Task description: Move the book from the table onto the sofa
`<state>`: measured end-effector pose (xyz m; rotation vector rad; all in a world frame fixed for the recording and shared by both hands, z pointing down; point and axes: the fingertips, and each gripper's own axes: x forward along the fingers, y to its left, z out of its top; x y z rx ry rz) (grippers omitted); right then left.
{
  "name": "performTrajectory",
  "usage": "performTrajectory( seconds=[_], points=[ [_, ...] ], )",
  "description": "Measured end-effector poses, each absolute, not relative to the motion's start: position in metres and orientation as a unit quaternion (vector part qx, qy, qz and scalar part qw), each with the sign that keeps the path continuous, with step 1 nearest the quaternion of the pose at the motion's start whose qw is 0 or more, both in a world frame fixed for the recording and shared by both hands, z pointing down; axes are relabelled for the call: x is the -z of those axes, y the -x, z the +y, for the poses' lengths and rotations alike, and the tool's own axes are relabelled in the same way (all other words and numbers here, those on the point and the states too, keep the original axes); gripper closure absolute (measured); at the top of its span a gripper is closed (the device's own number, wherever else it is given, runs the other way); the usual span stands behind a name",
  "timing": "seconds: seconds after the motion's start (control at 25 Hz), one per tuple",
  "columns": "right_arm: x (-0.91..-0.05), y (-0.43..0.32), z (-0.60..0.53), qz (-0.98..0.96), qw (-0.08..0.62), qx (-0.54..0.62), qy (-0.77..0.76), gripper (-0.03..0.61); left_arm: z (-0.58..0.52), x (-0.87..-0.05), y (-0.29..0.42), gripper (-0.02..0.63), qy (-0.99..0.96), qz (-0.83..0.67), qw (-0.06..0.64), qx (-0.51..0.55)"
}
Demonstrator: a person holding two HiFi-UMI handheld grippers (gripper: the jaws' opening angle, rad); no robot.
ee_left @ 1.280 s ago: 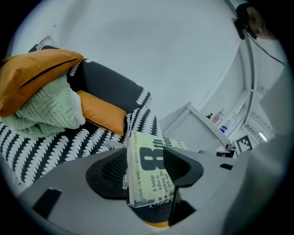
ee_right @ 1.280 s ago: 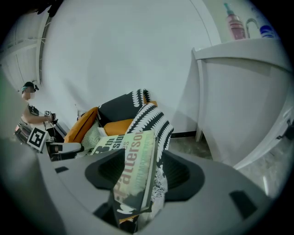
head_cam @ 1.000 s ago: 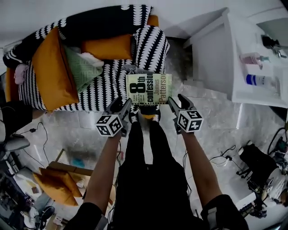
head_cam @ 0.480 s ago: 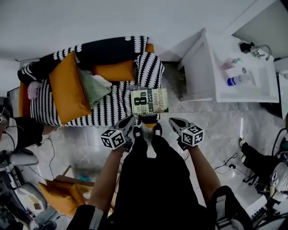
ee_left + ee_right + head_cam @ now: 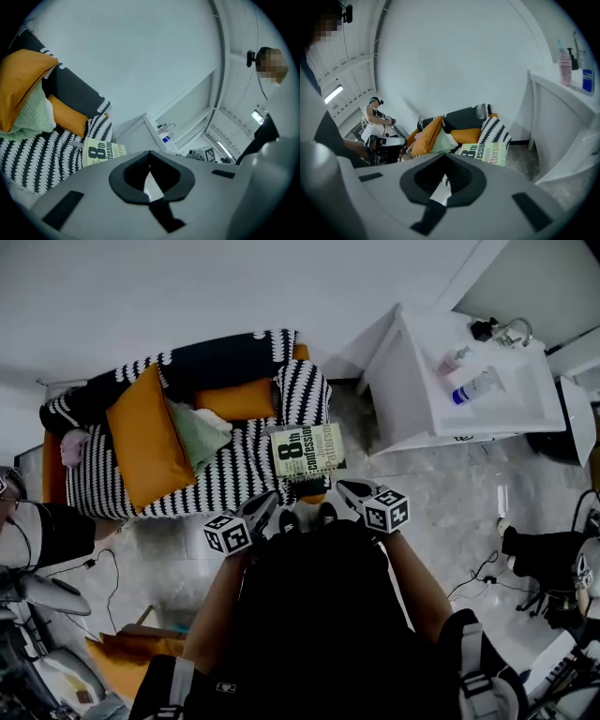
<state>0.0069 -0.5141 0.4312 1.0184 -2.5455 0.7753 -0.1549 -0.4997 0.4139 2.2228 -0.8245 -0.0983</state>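
Just beyond fingers [image 5: 352, 490]: book [image 5: 307, 450] (on sofa [image 5: 230, 479])

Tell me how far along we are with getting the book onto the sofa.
Done: the pale green paperback book lies on the black-and-white patterned sofa, near its front edge. In hand: nothing; the left gripper and right gripper are shut, empty, clear of it. Left: nothing apparent.

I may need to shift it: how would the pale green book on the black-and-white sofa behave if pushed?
The pale green rectangular book lies flat, so it probably won't roll or tip. On the black-and-white patterned fabric sofa it would likely drag rather than glide. Near the seat's front edge, a push outward might drop it.
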Motion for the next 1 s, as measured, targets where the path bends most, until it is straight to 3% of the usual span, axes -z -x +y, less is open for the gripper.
performTrajectory(
  seconds=[1.0],
  points=[
    [-0.442, 0.043, -0.484, -0.881, 0.130, -0.271, -0.365, 0.572, -0.480, -0.421, 0.163, 0.603, -0.902, -0.248, 0.351, -0.031]
  ],
)
